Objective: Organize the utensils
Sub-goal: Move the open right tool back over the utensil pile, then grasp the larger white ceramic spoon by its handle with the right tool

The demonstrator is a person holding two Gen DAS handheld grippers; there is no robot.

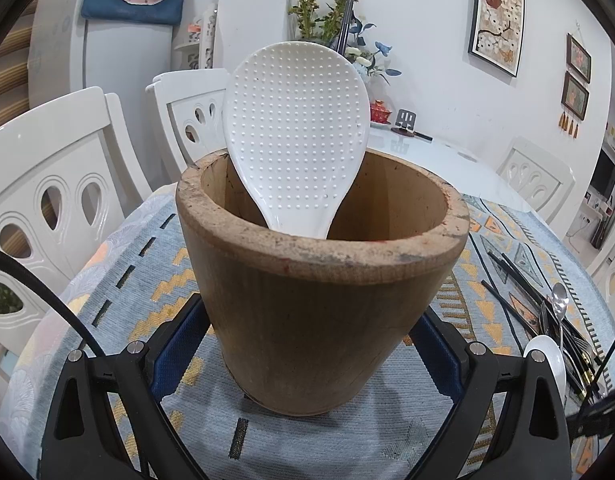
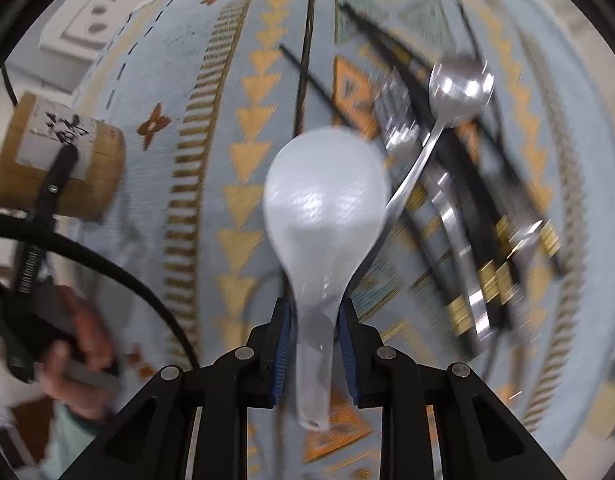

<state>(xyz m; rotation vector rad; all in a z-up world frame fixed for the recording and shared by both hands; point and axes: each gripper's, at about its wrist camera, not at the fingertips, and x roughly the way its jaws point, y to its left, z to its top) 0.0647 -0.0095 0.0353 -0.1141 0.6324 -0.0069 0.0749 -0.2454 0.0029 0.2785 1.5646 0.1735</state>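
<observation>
One paddle (image 1: 295, 136) already stands in the cup (image 1: 323, 292), which the left hand-held gripper (image 1: 307, 344) clamps on the bench (image 1: 119, 280). Right hand-held gripper (image 2: 313, 344) pinches a second paddle's (image 2: 325, 204) handle. Spoon (image 2: 459, 92), chopsticks (image 2: 391, 60) remain on the bench. Early stage, I'd say.

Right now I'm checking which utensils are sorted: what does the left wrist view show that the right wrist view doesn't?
Only the left wrist view: the dimpled white rice paddle standing inside the holder, plus white chairs and wall pictures.

Only the right wrist view: the right gripper closed around the handle of a second white paddle, and the person's hand.

Both: the wooden holder clamped by the left gripper, the patterned cloth, the metal spoon and the black chopsticks.
</observation>
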